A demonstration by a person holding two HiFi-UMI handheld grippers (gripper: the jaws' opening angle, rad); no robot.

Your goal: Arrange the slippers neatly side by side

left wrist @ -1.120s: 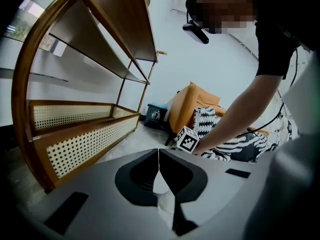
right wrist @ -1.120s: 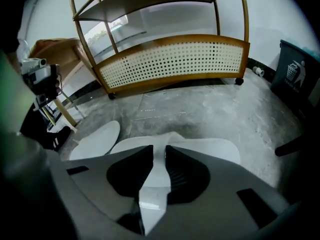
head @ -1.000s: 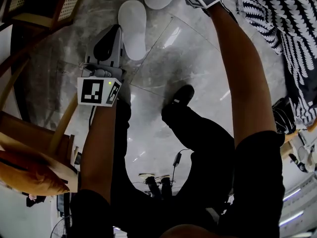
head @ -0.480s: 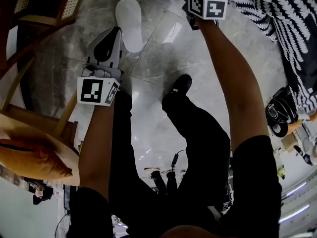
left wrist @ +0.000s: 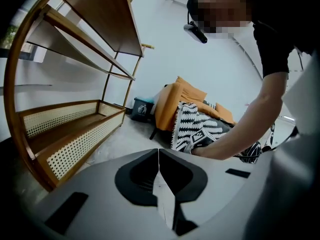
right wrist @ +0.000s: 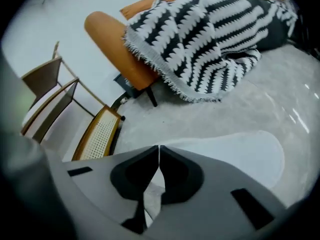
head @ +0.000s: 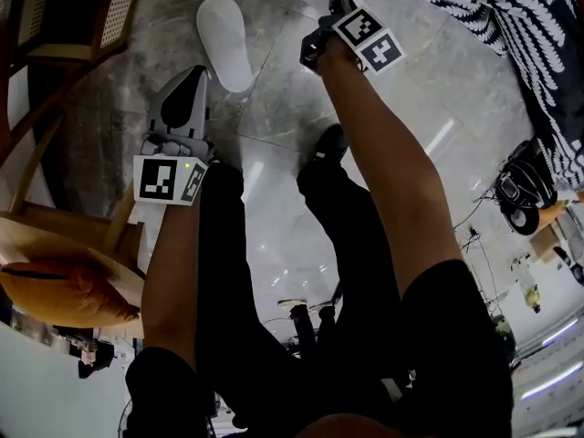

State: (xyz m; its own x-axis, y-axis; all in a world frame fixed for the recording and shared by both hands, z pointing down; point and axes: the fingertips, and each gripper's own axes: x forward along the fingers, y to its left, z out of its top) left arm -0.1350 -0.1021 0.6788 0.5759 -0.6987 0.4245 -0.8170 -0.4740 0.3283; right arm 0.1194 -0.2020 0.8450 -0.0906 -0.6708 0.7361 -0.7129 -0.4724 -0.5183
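The right gripper [right wrist: 159,149] has its 2 jaws pressed together on the near rim of a white slipper [right wrist: 235,154]. The slipper lies flat on the pale marble floor [head: 301,117] and stretches away to the right of the jaws. In the head view this gripper sits at the top of the frame, at the end of the person's outstretched right arm.

The left gripper [left wrist: 159,154] is also closed, its 2 jaws tip to tip with nothing between them. It hangs above the floor, apart from both slippers. It looks toward a wooden shelf unit [left wrist: 75,129] with woven cane panels.

The second slipper [head: 224,39] lies sole down on the floor just ahead of the left gripper. It is set apart from the first one and is not parallel to it.

Beyond the gripped slipper stands an orange armchair [right wrist: 115,39] with a black-and-white patterned blanket [right wrist: 210,39] draped over it, its fringe hanging near the floor.
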